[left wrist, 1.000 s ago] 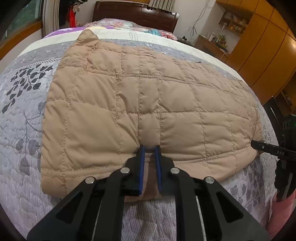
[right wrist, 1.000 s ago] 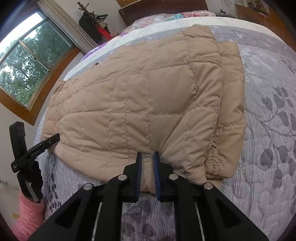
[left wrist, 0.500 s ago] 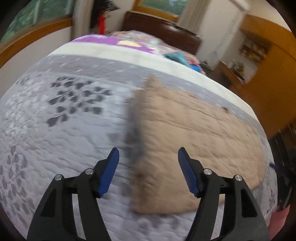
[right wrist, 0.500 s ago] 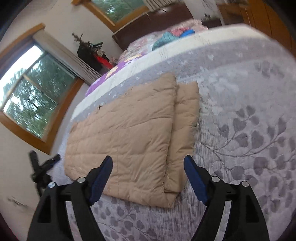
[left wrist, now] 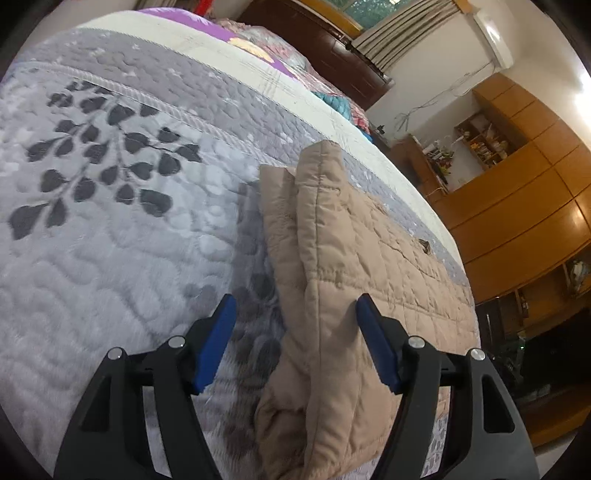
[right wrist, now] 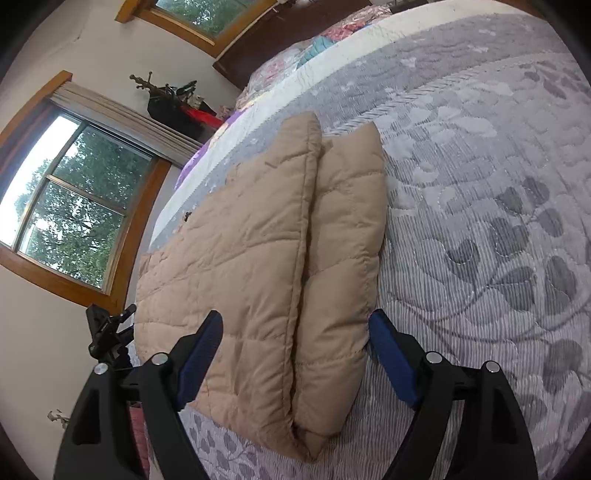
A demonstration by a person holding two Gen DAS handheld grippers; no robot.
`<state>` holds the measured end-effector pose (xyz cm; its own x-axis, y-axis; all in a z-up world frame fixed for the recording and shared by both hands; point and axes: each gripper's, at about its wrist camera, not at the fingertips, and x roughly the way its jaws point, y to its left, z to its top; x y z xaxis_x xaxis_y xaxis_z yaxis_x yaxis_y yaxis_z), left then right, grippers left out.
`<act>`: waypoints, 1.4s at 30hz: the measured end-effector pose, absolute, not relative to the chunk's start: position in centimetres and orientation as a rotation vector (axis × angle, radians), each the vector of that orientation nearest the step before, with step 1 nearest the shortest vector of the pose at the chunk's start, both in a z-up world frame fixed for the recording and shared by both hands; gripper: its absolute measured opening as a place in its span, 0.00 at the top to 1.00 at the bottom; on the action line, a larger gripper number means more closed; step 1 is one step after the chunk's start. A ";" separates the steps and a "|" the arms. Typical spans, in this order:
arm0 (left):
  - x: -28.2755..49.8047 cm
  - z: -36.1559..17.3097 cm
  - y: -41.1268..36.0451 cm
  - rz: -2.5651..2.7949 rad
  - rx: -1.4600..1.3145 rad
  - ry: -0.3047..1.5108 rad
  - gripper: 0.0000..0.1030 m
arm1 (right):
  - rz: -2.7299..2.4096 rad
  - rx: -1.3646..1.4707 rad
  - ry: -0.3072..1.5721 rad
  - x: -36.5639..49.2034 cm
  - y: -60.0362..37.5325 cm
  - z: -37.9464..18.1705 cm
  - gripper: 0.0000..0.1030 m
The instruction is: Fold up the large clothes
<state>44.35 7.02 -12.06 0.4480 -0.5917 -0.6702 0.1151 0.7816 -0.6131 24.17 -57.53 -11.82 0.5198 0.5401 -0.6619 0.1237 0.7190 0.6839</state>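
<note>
Your left gripper (left wrist: 295, 341) and right gripper (right wrist: 295, 356) both spread | jacket (right wrist: 258, 280) near corner cut off | grey leaf-print bedspread (left wrist: 110, 240)

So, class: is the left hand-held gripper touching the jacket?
Cannot tell. In the left wrist view the left hand-held gripper is open astride the jacket, contact unclear.

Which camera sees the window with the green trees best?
The right wrist view: the big window shows whole there, with its wooden frame and green trees behind the glass. The left wrist view catches only a sliver of a window above the curtains at the top edge.
</note>
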 end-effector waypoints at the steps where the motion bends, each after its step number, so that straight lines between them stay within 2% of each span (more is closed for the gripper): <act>1: 44.7 -12.4 6.8 -0.475 -0.539 1.024 0.35 | 0.281 0.758 1.015 24.4 -57.6 -12.0 0.20; 7: 46.9 -14.5 4.4 -0.529 -0.570 1.090 0.35 | 0.284 0.771 1.029 25.0 -57.6 -13.1 0.19; 17: 47.2 -14.5 0.0 -0.588 -0.486 1.111 0.37 | 0.302 0.747 1.028 27.4 -56.0 -13.3 0.20; 20: 46.9 -14.2 -1.1 -0.564 -0.434 1.103 0.48 | 0.287 0.717 1.032 27.8 -54.6 -12.8 0.32; 22: 46.7 -14.0 -1.3 -0.563 -0.436 1.096 0.58 | 0.297 0.712 1.040 28.2 -54.2 -12.9 0.50; 23: 46.5 -13.8 -1.3 -0.563 -0.437 1.092 0.64 | 0.301 0.711 1.040 28.3 -53.9 -12.8 0.55; 25: 46.2 -13.5 -1.3 -0.569 -0.437 1.073 0.72 | 0.308 0.720 1.030 28.3 -53.5 -12.4 0.70; 28: 45.8 -12.9 -0.9 -0.578 -0.459 1.052 0.80 | 0.310 0.716 1.014 27.9 -53.0 -11.3 0.79; 33: 44.3 -10.1 -0.3 -0.604 -0.497 0.988 0.86 | 0.320 0.673 0.977 26.4 -52.3 -8.1 0.82; 42: 37.4 -3.0 0.7 -0.679 -0.448 0.864 0.87 | 0.360 0.557 0.877 19.6 -51.1 -0.8 0.82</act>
<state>37.43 0.71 -2.96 0.4639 -0.7025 -0.5398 0.3587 0.7060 -0.6106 19.56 -51.11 -0.79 0.5942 0.5120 -0.6203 -0.0708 0.8016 0.5937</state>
